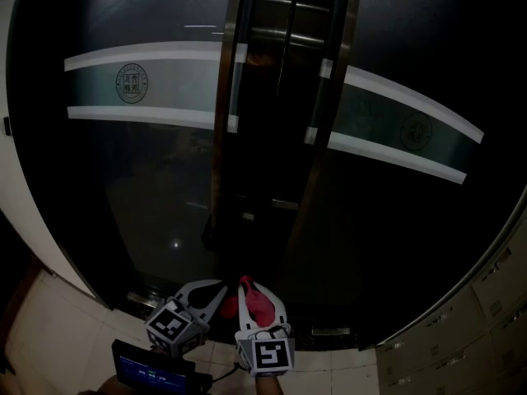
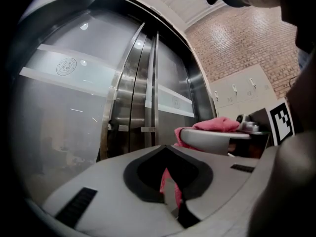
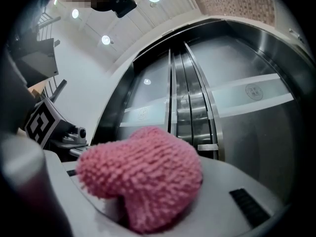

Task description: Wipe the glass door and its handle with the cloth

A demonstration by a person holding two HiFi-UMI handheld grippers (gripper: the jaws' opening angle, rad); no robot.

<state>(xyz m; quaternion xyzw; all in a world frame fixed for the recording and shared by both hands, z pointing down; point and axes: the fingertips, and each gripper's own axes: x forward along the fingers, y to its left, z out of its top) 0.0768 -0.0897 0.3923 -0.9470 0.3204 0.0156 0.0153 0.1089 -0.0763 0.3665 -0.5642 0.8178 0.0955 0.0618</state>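
Note:
Two dark glass door leaves (image 1: 140, 188) carry frosted bands and meet at a steel frame, each with one vertical bar handle: the left handle (image 1: 235, 89) and the right handle (image 1: 319, 97). A pink fluffy cloth (image 3: 143, 177) bulges between the jaws of my right gripper (image 3: 148, 184), which is shut on it. In the head view that gripper (image 1: 262, 304) sits low in front of the doors, short of the glass. My left gripper (image 1: 216, 293) is beside it, jaws together (image 2: 166, 149). A strip of the pink cloth (image 2: 165, 180) shows in their hollow; I cannot tell if it is pinched.
Pale lockers (image 1: 494, 303) stand at the right, below a brick wall (image 2: 247, 38). A white wall (image 1: 16, 179) borders the doors on the left. Tiled floor (image 1: 49, 327) lies under the grippers. A small dark device with a lit screen (image 1: 152, 374) sits at the bottom edge.

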